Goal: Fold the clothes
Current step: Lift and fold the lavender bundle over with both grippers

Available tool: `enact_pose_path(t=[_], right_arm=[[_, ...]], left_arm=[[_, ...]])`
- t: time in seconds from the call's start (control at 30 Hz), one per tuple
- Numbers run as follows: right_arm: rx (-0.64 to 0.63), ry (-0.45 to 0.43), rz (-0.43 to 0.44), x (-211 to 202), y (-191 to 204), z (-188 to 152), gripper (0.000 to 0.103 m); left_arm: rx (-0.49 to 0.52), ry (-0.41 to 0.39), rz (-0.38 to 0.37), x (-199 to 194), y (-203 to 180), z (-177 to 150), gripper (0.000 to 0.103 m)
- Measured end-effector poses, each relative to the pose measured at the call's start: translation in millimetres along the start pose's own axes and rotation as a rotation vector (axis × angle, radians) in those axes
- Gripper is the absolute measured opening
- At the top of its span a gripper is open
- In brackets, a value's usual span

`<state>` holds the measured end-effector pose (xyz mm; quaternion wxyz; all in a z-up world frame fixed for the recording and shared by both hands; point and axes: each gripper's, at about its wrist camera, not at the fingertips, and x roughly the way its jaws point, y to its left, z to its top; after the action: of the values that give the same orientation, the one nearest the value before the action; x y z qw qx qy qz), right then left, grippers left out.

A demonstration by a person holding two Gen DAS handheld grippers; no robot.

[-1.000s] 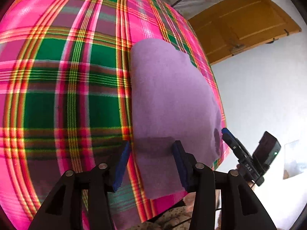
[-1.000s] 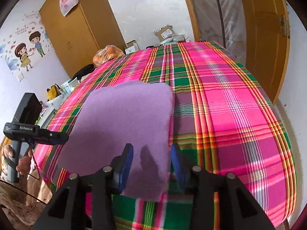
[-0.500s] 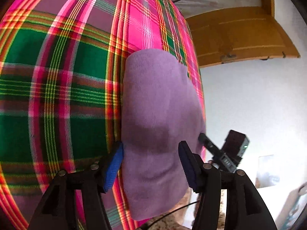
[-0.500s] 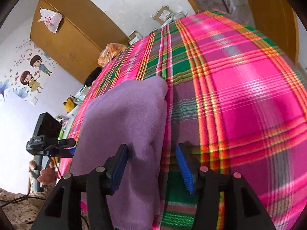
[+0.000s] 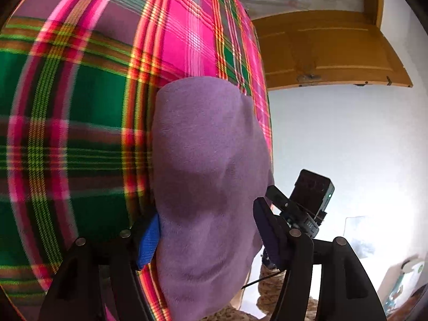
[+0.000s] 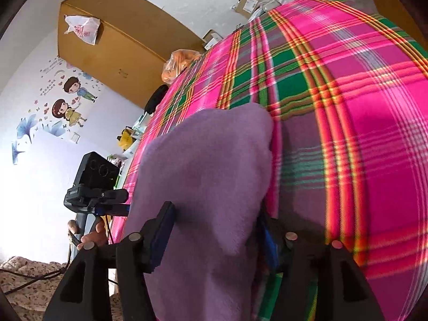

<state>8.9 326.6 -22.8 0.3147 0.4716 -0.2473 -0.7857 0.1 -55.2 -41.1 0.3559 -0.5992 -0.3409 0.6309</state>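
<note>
A purple cloth (image 5: 206,160) lies along the near edge of the pink and green plaid sheet (image 5: 80,93) and hangs a little over it. My left gripper (image 5: 207,234) straddles the cloth's near end. Its jaws are opening and the cloth sits loosely between the blue pads (image 5: 149,238). In the right wrist view the same purple cloth (image 6: 208,165) bulges up between the jaws of my right gripper (image 6: 215,235), which are also opening. Each view shows the other gripper's camera housing (image 5: 311,190) (image 6: 93,174) beside the cloth, and a hand (image 6: 91,236) holds the left one.
The plaid sheet (image 6: 347,107) stretches far beyond the cloth. A wooden wardrobe (image 6: 120,50) with a plastic bag (image 6: 83,28) on it stands at the back left. An orange bag (image 6: 178,62) and cardboard boxes (image 6: 247,0) sit at the far end. A wooden door (image 5: 321,50) is on the right.
Both grippers' jaws have spread wider around the cloth. Both have dropped lower and closer to it, with the views tilting. The cloth now humps up between the jaws.
</note>
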Motion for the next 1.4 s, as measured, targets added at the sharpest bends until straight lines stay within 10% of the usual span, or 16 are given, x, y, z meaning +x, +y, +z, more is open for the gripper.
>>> enact_pose_path(t=[0.3,0.43,0.73,1.0,1.4], right_arm=[[-0.006,-0.002,0.003,4.5,2.5,1.2,0.062],[-0.006,-0.012,-0.003,2.6,1.5,-0.1,0.061],[0.004,-0.039,-0.042,0.3,1.0,-3.8,0.051],[-0.119,-0.049,-0.270,8.6,30.2,-8.8,0.037],[-0.115,-0.097,-0.392,10.6,48.1,-14.1,0.028]], left_arm=[[-0.008,-0.005,0.000,2.4,-0.5,1.2,0.071],[-0.049,-0.019,0.013,0.1,6.3,0.8,0.050],[-0.052,-0.039,0.017,-14.1,18.1,-8.3,0.044],[-0.037,-0.080,0.015,-21.0,22.5,-17.8,0.038],[0.010,-0.147,0.051,-29.8,17.9,-29.1,0.035]])
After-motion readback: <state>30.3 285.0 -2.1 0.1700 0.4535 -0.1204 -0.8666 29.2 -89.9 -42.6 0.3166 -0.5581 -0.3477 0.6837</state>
